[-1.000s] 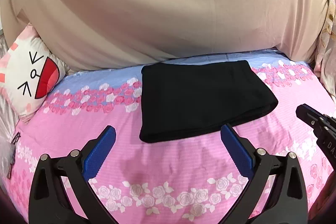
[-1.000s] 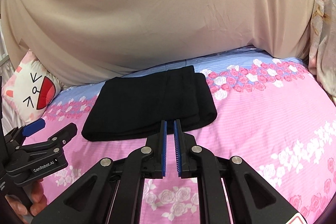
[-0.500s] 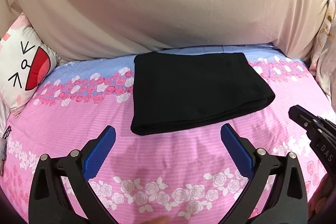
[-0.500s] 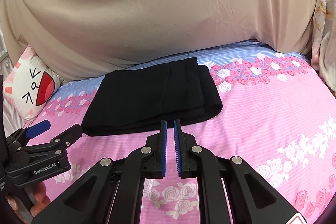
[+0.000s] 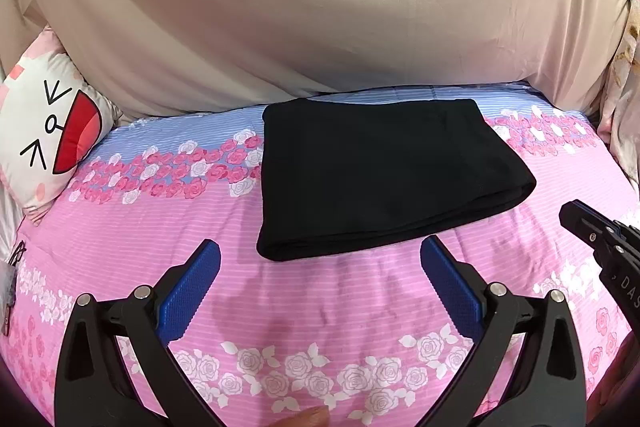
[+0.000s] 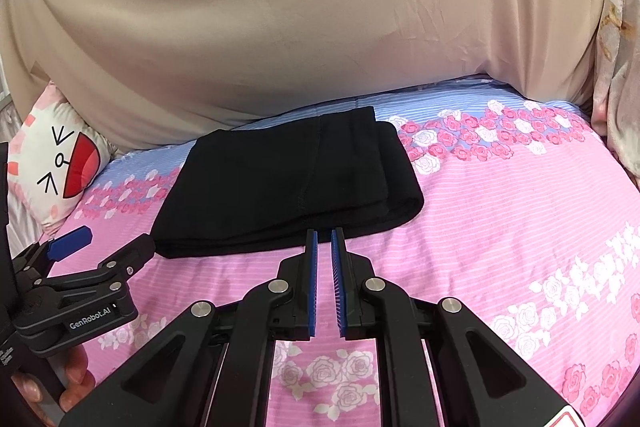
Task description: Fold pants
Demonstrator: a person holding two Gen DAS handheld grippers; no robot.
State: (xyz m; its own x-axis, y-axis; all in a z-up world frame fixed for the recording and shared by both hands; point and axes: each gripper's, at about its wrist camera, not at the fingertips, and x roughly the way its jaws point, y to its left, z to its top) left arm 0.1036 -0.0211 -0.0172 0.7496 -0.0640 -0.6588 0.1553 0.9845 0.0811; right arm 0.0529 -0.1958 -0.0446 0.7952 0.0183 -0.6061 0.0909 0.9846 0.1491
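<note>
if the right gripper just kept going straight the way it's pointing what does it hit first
Most likely the near edge of the folded black pants, just beyond the right gripper and its nearly shut, empty jaws; depth is unclear, so it might meet the pink bedspread first.

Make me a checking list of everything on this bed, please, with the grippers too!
Surface: pink and blue rose-print bedsheet, lightly wrinkled.
Job's things: black fabric pants, folded into a flat rectangle, lying on the sheet, touched by neither gripper.
Clutter: white cartoon-face pillow at the left edge.
Grippers: left gripper wide open, empty; right gripper nearly shut, nothing between its blue pads, just short of the pants' near edge.
Cables: nothing seen.
Surroundings: beige draped cloth behind the bed; pale patterned fabric at right.
</note>
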